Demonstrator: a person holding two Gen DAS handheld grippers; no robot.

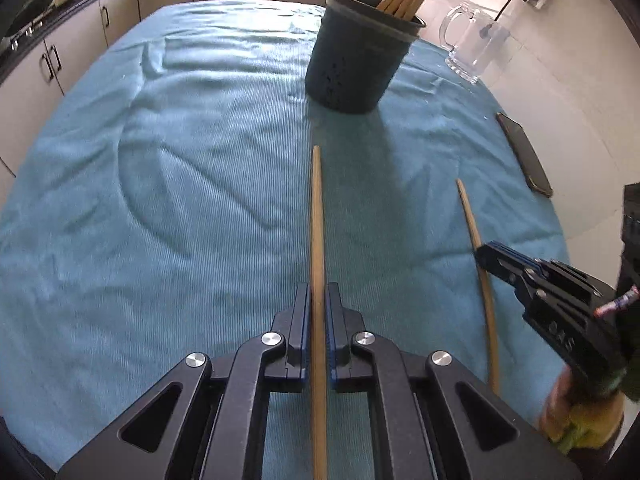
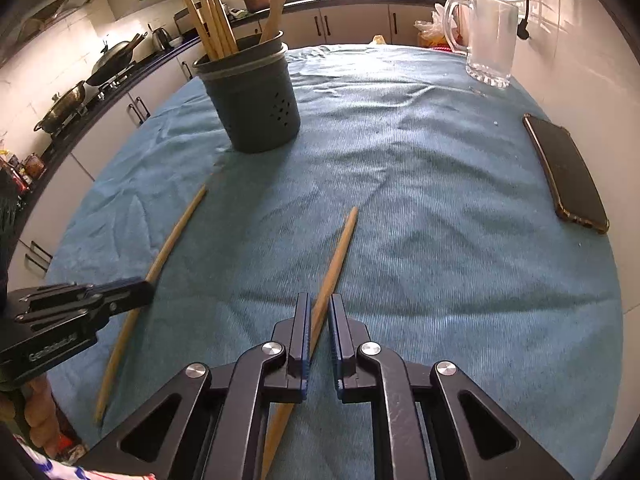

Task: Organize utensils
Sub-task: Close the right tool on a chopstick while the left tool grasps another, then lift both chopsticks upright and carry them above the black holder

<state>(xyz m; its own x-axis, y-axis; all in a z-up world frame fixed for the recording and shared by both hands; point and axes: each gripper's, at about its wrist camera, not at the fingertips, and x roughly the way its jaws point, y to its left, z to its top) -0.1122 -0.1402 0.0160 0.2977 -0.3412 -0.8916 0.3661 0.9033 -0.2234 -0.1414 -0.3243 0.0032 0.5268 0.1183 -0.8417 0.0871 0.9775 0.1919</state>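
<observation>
Two plain wooden sticks lie on the teal cloth (image 2: 420, 160), long, thin, pale tan, rounded at the far tips. The left gripper (image 1: 318, 292) straddles the left stick (image 1: 317, 220) with its jaws nearly closed around it, though I can't tell if the pads actually pinch it. The right gripper (image 2: 320, 304) sits the same way over the right stick (image 2: 340, 248), a small gap showing. Beyond them stands the dark holder (image 2: 252, 100), already stuffed with similar wooden utensils (image 2: 212, 16). A phone (image 2: 564, 172) lies off to the right.
</observation>
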